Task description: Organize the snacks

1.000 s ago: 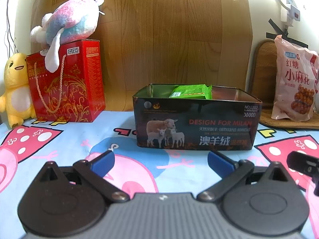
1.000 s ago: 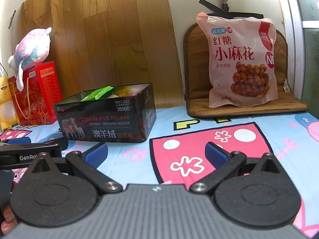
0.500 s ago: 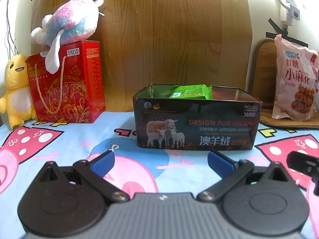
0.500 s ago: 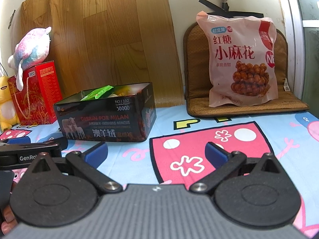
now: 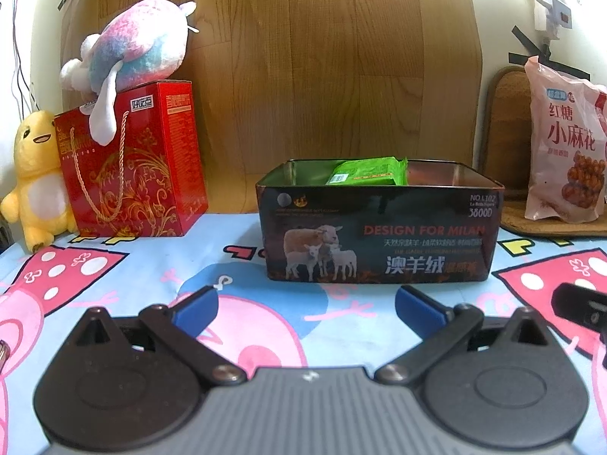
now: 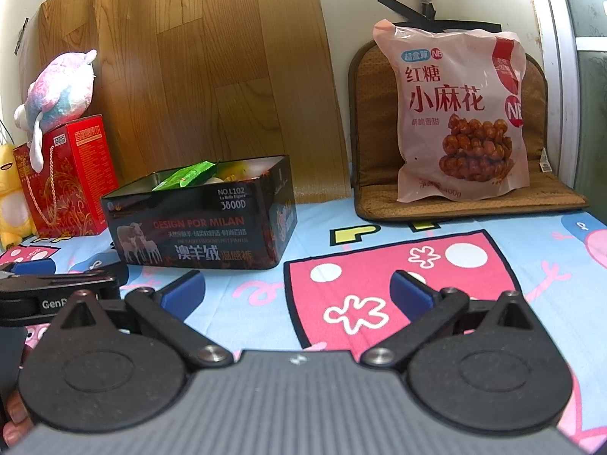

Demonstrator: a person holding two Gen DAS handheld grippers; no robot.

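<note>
On the cartoon-print cloth [image 5: 151, 269], with both the left gripper [image 5: 305, 305] and right gripper [image 6: 296, 290] spread wide and empty, the pink snack bag [image 6: 461, 113] leaning upright on the brown cushion [image 6: 561, 197] probably wants a mid-body pinch before going into the open tin [image 6: 197, 223], beside the green packet [image 5: 366, 170].

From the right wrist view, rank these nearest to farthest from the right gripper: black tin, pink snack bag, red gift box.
From the right gripper:
1. Black tin, ahead on the left, on the cloth.
2. Pink snack bag, ahead on the right, propped on the brown cushion.
3. Red gift box, far left; close to the bag's rank.
</note>
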